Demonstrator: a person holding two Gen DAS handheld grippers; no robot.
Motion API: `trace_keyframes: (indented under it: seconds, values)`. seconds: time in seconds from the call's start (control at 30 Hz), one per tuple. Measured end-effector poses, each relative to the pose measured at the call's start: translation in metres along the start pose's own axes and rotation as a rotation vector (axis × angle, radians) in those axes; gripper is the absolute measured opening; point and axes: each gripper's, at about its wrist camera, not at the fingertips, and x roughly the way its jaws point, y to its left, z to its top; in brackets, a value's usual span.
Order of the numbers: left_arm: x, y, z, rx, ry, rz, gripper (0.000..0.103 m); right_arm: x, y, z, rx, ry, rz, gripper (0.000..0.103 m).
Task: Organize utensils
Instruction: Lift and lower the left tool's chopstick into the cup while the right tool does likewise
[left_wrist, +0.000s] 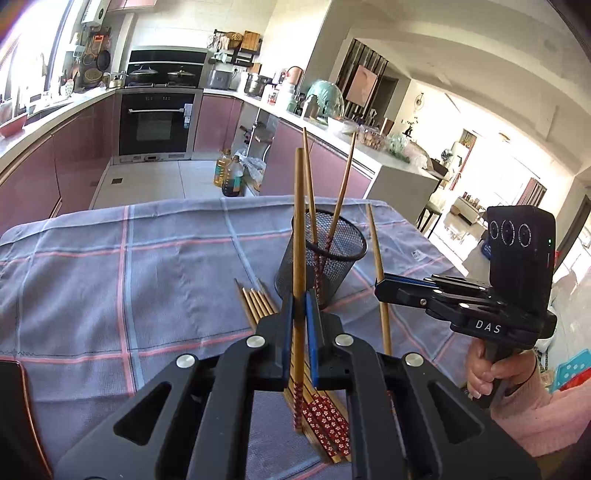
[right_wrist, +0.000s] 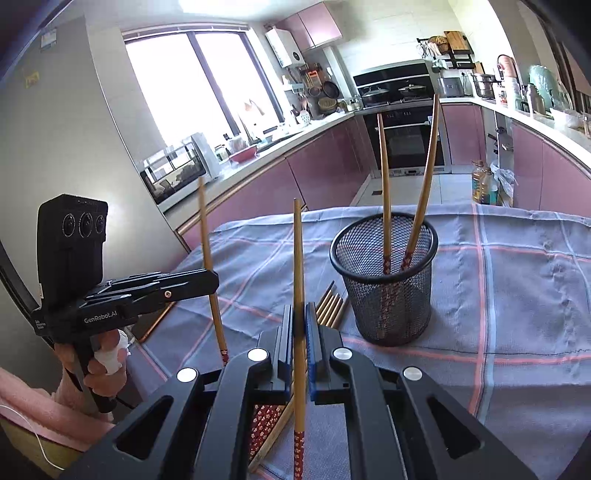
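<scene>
Beyond your jaws, a sunlit kitchen: pink cabinets (left_wrist: 218, 122), a black built-in oven (left_wrist: 157, 123), pale floor tiles (left_wrist: 147, 181) and a large bright window (right_wrist: 199, 88) at left.

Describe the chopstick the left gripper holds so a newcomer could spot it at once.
On the checked blue-grey tablecloth stands a black mesh cup with two chopsticks leaning inside. Just in front of it, the left gripper pinches one bamboo chopstick upright. Unlike the bundle of chopsticks lying flat beside the cup, it stands vertical, red flowered end down.
</scene>
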Motion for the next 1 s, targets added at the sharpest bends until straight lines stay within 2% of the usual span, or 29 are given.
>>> trace_keyframes:
  seconds: [0.53, 1.0]
  values:
    - [-0.009, -0.018, 0.044, 0.014, -0.104, -0.049, 0.007, -0.027, -0.013, 0.038, -0.035, -0.121, -0.016, 0.005]
    - [-0.014, -0.039, 0.096, 0.057, -0.195, -0.049, 0.007, -0.055, -0.013, 0.085, -0.096, -0.228, -0.051, 0.005]
